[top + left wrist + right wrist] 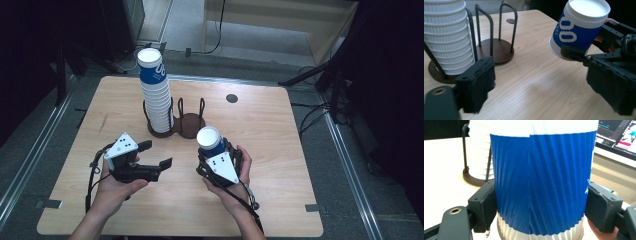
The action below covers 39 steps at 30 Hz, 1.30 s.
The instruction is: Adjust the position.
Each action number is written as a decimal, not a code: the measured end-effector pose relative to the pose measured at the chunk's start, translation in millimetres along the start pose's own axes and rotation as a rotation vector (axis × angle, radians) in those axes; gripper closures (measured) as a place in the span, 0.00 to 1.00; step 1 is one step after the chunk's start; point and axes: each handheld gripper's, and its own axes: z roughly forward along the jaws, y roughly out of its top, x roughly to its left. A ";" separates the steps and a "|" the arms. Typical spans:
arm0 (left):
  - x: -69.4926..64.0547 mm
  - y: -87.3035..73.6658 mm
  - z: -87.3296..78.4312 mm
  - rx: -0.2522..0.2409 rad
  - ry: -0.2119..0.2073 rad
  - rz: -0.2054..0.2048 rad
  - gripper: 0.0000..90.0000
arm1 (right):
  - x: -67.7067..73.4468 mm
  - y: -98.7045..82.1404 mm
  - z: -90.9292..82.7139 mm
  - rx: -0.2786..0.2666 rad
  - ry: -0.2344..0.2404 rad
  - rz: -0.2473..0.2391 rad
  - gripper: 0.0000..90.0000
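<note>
A blue ribbed paper cup (pixel 209 139) with white bands is held above the table, a flat white end facing up. My right gripper (pixel 212 150) is shut on it, its pads (pixel 484 205) pressing both sides of the cup (pixel 541 182). My left gripper (pixel 157 154) rests to the left of it near the table's front, open with nothing between its jaws. In the left gripper view the cup (pixel 579 27) hangs tilted at the upper right, beyond my left gripper (pixel 544 85).
A tall stack of the same cups (pixel 155 95) fills the left bay of a dark wire holder (pixel 189 125) at the table's middle back; its right bay (pixel 496 50) is bare. A round grommet (pixel 231 98) sits behind. Cables lie on the floor.
</note>
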 end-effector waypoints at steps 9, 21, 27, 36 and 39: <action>-3.9 0.2 1.2 0.003 -0.001 0.007 0.15 | 13.4 -1.3 -1.9 -0.026 0.044 -0.076 0.22; -7.4 -1.2 6.6 0.038 -0.035 0.005 0.17 | 34.2 -6.1 -3.9 -0.070 0.089 -0.227 0.23; -14.4 -2.2 9.9 0.065 -0.055 0.030 0.18 | 40.2 -7.2 -6.0 -0.089 0.090 -0.290 0.23; -16.9 -3.0 12.6 0.076 -0.067 0.035 0.18 | 46.3 -10.0 -6.3 -0.094 0.098 -0.348 0.23; -17.9 -2.9 12.9 0.078 -0.076 0.037 0.18 | 48.1 -10.9 -6.1 -0.098 0.095 -0.374 0.23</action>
